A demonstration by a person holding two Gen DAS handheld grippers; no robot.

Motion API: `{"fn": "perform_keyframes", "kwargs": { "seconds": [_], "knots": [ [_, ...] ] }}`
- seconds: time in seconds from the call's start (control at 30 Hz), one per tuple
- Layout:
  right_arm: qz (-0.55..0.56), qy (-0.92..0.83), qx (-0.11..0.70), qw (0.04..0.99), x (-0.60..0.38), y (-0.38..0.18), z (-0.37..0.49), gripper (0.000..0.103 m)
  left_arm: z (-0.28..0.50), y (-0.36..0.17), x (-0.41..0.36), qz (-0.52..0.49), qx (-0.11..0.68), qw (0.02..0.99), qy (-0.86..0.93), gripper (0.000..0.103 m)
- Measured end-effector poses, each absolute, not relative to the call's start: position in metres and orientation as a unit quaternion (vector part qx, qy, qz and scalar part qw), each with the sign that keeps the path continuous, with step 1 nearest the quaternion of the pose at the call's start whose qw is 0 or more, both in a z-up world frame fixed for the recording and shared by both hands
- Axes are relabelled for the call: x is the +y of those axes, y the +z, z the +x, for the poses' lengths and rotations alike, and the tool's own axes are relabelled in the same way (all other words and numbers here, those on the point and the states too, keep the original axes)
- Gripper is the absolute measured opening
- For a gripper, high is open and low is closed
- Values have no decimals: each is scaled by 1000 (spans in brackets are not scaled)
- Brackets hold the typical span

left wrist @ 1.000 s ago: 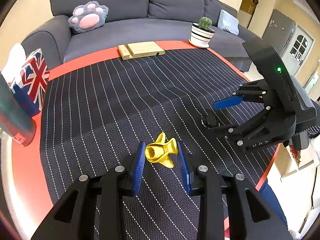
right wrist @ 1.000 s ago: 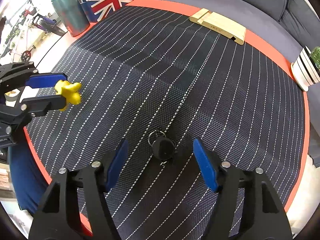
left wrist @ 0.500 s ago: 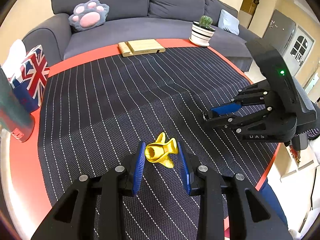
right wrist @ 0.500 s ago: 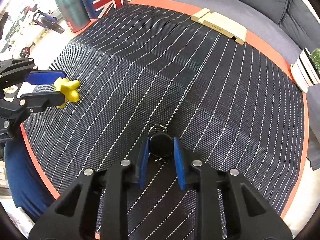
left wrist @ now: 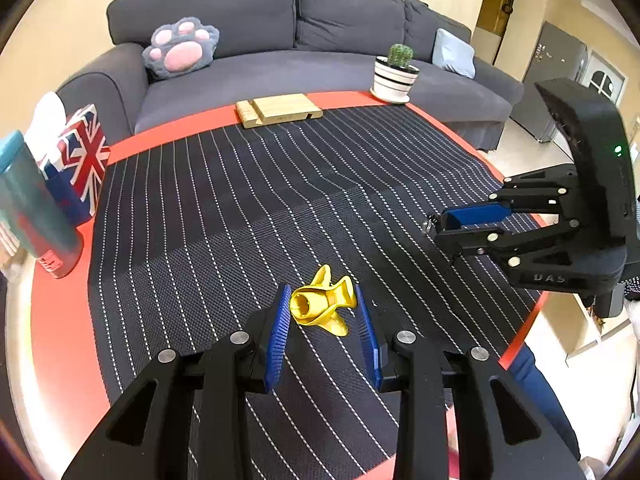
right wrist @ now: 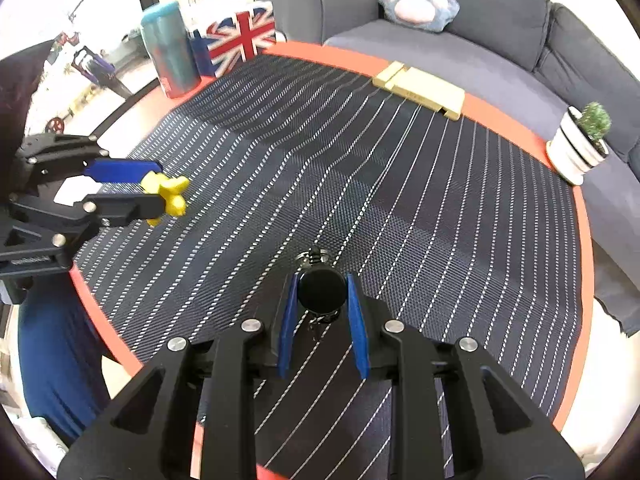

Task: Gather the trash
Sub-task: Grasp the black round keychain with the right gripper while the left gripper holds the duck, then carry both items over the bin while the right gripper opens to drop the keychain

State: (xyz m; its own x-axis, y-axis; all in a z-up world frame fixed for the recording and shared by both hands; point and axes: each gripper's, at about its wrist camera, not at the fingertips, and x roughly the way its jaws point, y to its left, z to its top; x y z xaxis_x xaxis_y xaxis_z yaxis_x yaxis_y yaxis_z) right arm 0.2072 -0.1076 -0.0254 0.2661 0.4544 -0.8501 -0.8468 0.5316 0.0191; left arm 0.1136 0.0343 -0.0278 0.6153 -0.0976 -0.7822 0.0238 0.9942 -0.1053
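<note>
Between the blue pads of the left gripper [left wrist: 323,322], closest to its camera, sits a small yellow piece [left wrist: 322,305] — glossy, crumpled, with a round hollow mouth and flared lobes — clamped and held above the striped mat [left wrist: 224,216]. The right gripper [right wrist: 322,312] is clamped on a round black disc [right wrist: 321,289] with a metal ring at its far end; its jaws have just been closing around the disc, which now hangs clear of the mat.

Beyond both grippers the dark mat with thin white lines covers most of the round red table [left wrist: 60,344]. At the far rim lie a pale wooden block [left wrist: 278,110] and a striped white pot with a cactus [left wrist: 394,78]; on the left rim stand a teal tumbler [left wrist: 30,204] and a Union Jack box [left wrist: 82,160]. Behind the table runs a grey sofa [left wrist: 320,20] with a paw-shaped cushion [left wrist: 180,46].
</note>
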Motion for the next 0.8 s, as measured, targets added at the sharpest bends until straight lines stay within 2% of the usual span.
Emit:
{"fn": "perform_keyframes", "kwargs": {
  "seconds": [0.3, 0.8],
  "knots": [
    [-210, 441, 384, 784, -140, 8, 162, 24, 81, -14, 12, -25, 415, 909, -43, 32],
    [-165, 458, 360, 796, -194, 14, 88, 24, 20, -10, -30, -22, 386, 920, -61, 32]
  ]
}}
